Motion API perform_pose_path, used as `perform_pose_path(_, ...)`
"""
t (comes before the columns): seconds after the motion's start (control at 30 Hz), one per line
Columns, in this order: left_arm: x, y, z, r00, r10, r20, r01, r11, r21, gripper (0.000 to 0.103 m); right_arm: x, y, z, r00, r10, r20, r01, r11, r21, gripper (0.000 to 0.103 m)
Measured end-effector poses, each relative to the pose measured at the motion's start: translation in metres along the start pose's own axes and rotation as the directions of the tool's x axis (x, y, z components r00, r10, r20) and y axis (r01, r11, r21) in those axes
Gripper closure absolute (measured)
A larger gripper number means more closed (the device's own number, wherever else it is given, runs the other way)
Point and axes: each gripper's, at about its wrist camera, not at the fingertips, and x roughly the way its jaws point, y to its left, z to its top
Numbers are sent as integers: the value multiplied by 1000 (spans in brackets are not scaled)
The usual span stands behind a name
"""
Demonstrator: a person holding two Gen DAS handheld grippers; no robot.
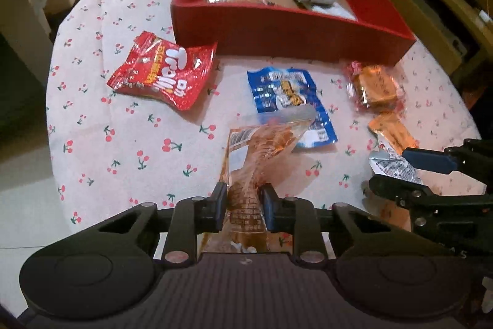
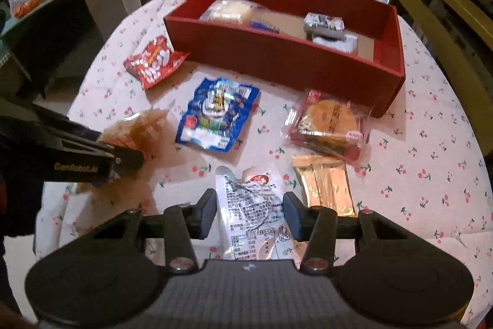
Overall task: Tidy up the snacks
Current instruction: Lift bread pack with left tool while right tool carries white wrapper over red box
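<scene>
The red snack bag reads "Trolli"; the left gripper body reads "GenRobot.AI".

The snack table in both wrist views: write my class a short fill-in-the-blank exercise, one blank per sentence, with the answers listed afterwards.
1. The left gripper is shut on an ____ translucent packet.
2. The right gripper straddles a white packet, jaws ____.
3. The box on the table is ____.
4. The blue packet lies ____ the box.

Answers: orange; open; red; outside
</scene>
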Motion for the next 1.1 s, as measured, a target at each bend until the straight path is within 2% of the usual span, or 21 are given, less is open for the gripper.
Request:
perform_pose_path(0.07, 2, 0, 0, 1000, 6, -8, -6, 1000, 9, 72, -1, -2, 2, 1000, -1, 5, 0, 1000, 8, 45)
perform_pose_path(0.13, 10, -2, -3, 999, 18, -37, -17, 1000, 24, 66, -1, -5, 3, 1000, 8, 4, -9, 1000, 19, 45)
perform_pose_path(0.27, 23, -10, -5, 995, 95, -32, -93, 992, 83, 44, -3, -3, 5, 1000, 27, 13, -27, 1000, 15, 45)
perform_pose_path(0.3, 23, -8, -5, 994, 107, -33, -104, 992, 77, 39, -4, -3, 5, 999, 31, 15, -31, 999, 13, 45)
perform_pose_path(0.37, 24, 3, -6, 996, 83, -25, -83, 996, 24, 36, -5, -3, 4, 999, 32, 19, -32, 999, 14, 45)
perform_pose_path(0.43, 23, 7, -7, 996, 86, -19, -85, 996, 7, 38, -6, -5, 4, 999, 35, 21, -36, 999, 20, 45)
perform_pose_path(0.53, 17, 6, -12, 994, 109, -8, -109, 994, 1, 51, -10, -5, 4, 999, 39, 35, -40, 999, 22, 45)
perform_pose_path(0.57, 13, 5, -13, 994, 105, 1, -105, 994, 5, 59, -12, -5, 5, 998, 42, 42, -43, 999, 22, 45)
perform_pose_path(0.7, 1, 6, -11, 996, 84, 31, -84, 996, -7, 76, -16, -5, 6, 997, 40, 63, -41, 999, 26, 45)
perform_pose_path(0.8, -1, 9, -7, 997, 64, 34, -62, 997, -37, 77, -16, -8, 8, 997, 39, 68, -42, 998, 38, 45)
perform_pose_path(1.1, -16, -1, 8, 995, -15, 96, 19, 999, -44, 78, -21, -16, 19, 994, 28, 107, -35, 997, 67, 45)
